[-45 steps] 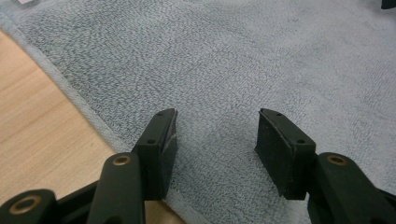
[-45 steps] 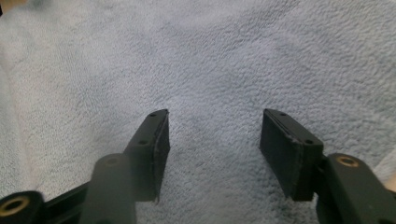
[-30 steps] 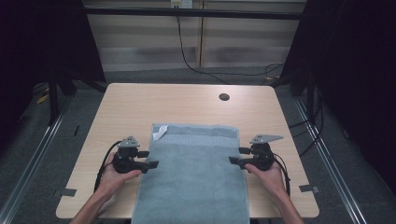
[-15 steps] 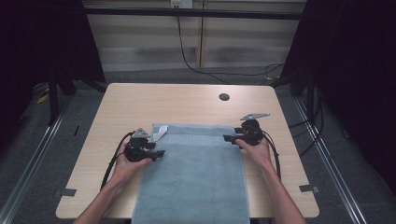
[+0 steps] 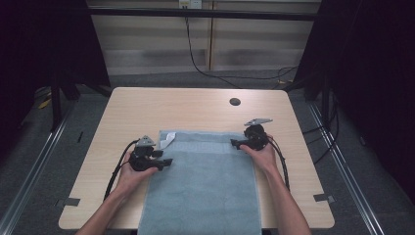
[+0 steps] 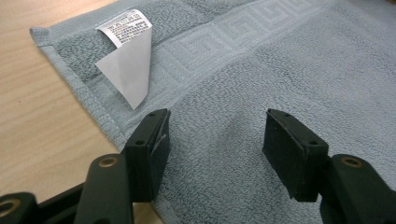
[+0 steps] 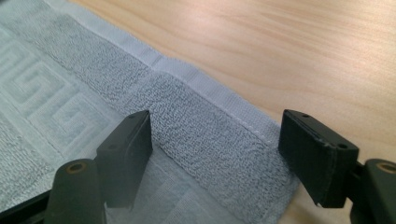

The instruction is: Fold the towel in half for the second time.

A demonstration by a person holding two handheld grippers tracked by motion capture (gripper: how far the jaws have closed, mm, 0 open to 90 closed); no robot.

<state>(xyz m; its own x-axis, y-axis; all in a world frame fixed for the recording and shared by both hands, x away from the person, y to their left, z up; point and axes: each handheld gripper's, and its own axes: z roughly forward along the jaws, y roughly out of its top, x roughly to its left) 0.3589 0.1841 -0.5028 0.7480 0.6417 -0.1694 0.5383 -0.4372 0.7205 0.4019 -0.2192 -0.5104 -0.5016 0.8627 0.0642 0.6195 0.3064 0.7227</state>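
Note:
A grey-blue towel (image 5: 205,186) lies flat on the wooden table (image 5: 195,110), its near end hanging over the front edge. A white care label (image 6: 128,60) sticks up at its far left corner. My left gripper (image 5: 169,161) sits at the towel's left edge, just short of that corner. Its jaws stand open over the cloth (image 6: 215,144), having closed a little. My right gripper (image 5: 234,143) is at the far right corner. Its jaws (image 7: 215,149) have just opened a bit wider and straddle the hem (image 7: 219,98) without pinching it.
A dark round hole (image 5: 235,102) sits in the tabletop beyond the towel, right of centre. Black cables trail from both grippers along the person's forearms. Bare wood lies left, right and beyond the towel. Dark floor and metal rails surround the table.
Both hands have slid away from the person along the towel's side edges toward its far end. The right hand went further, up to the far right corner.

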